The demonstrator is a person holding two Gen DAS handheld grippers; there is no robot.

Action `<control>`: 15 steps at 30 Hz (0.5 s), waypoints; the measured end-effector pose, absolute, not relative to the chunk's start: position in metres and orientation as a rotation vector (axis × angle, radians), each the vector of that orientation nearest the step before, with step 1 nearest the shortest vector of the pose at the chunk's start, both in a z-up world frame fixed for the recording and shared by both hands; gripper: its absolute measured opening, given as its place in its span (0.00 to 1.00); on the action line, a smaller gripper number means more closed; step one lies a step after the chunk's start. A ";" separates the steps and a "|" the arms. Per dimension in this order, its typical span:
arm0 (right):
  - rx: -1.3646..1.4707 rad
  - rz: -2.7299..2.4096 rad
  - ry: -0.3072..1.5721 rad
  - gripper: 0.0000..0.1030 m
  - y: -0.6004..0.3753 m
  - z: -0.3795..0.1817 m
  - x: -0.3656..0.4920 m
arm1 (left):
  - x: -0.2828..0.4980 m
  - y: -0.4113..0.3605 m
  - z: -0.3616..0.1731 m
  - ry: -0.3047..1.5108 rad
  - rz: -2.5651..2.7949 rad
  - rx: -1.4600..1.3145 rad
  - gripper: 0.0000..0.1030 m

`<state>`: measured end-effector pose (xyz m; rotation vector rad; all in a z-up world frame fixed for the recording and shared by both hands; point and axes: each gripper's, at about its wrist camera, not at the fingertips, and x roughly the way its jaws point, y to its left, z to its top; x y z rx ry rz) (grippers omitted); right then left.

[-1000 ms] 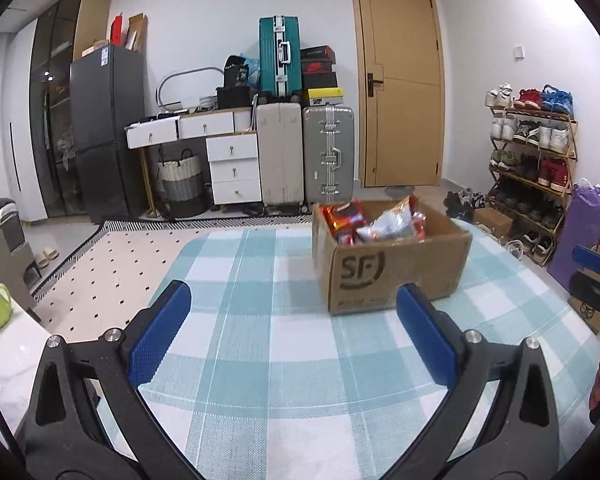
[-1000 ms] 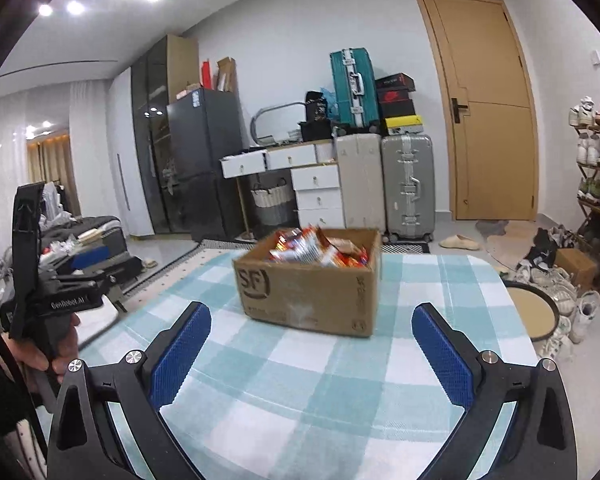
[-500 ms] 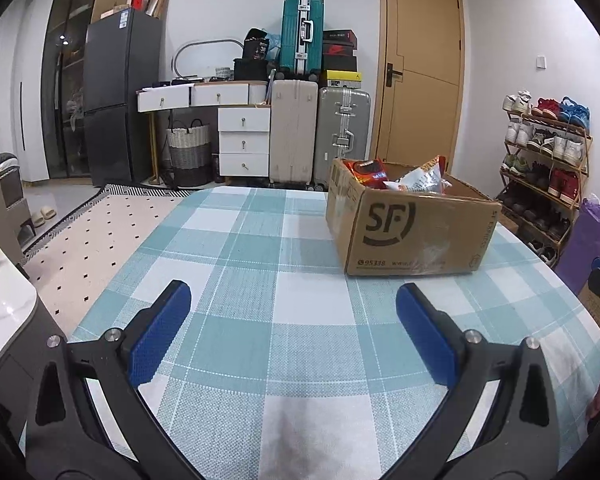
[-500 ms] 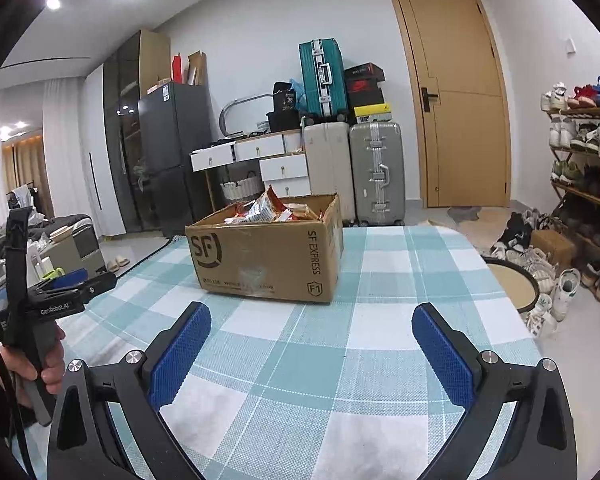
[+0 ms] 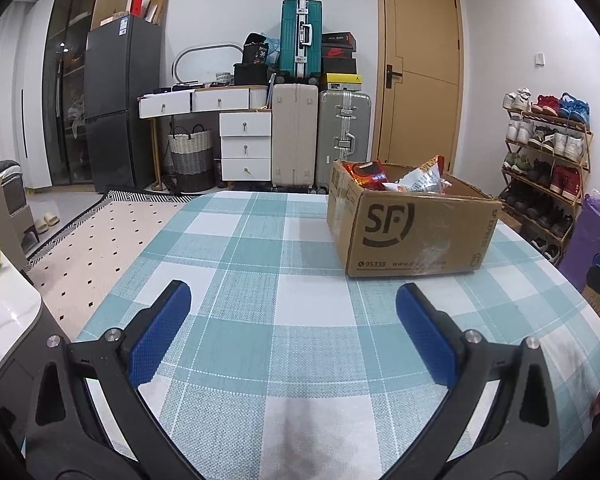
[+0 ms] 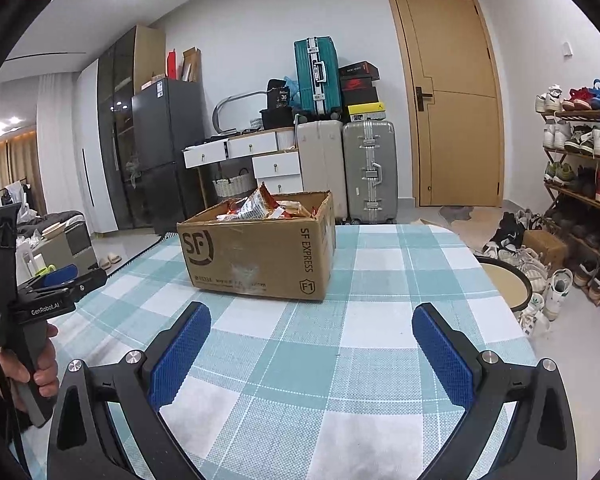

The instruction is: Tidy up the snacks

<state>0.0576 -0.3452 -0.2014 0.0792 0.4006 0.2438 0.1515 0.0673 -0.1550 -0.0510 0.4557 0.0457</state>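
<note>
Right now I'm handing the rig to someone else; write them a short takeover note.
Left gripper: open, empty, hovering over the checked tablecloth, short of the box.
Right gripper: open, empty, also above the cloth, facing the box.
Cardboard box: upright on the table, flaps open, snack packets piled inside; a red packet leans at its rear corner.
Done: nothing visibly taken out or sorted.
Left: reach into the box, pull the snacks out and arrange them.
</note>
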 end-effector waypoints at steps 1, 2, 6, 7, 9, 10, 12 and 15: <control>0.081 0.243 0.400 1.00 -0.346 -0.201 0.057 | 0.152 0.067 -0.155 0.458 0.041 -0.051 1.00; 0.082 0.244 0.400 1.00 -0.347 -0.201 0.056 | 0.147 0.067 -0.152 0.458 0.044 -0.050 1.00; 0.080 0.243 0.400 1.00 -0.347 -0.201 0.056 | 0.145 0.070 -0.150 0.459 0.069 -0.062 0.99; 0.080 0.243 0.400 1.00 -0.347 -0.202 0.056 | 0.145 0.071 -0.150 0.460 0.068 -0.067 0.99; 0.080 0.242 0.399 1.00 -0.347 -0.201 0.056 | 0.145 0.072 -0.150 0.458 0.069 -0.071 0.99; 0.080 0.243 0.399 1.00 -0.347 -0.201 0.056 | 0.145 0.072 -0.150 0.457 0.067 -0.070 0.99; 0.080 0.243 0.399 1.00 -0.347 -0.201 0.057 | 0.144 0.071 -0.150 0.455 0.065 -0.063 1.00; 0.080 0.242 0.399 1.00 -0.347 -0.202 0.056 | 0.144 0.070 -0.150 0.454 0.063 -0.053 1.00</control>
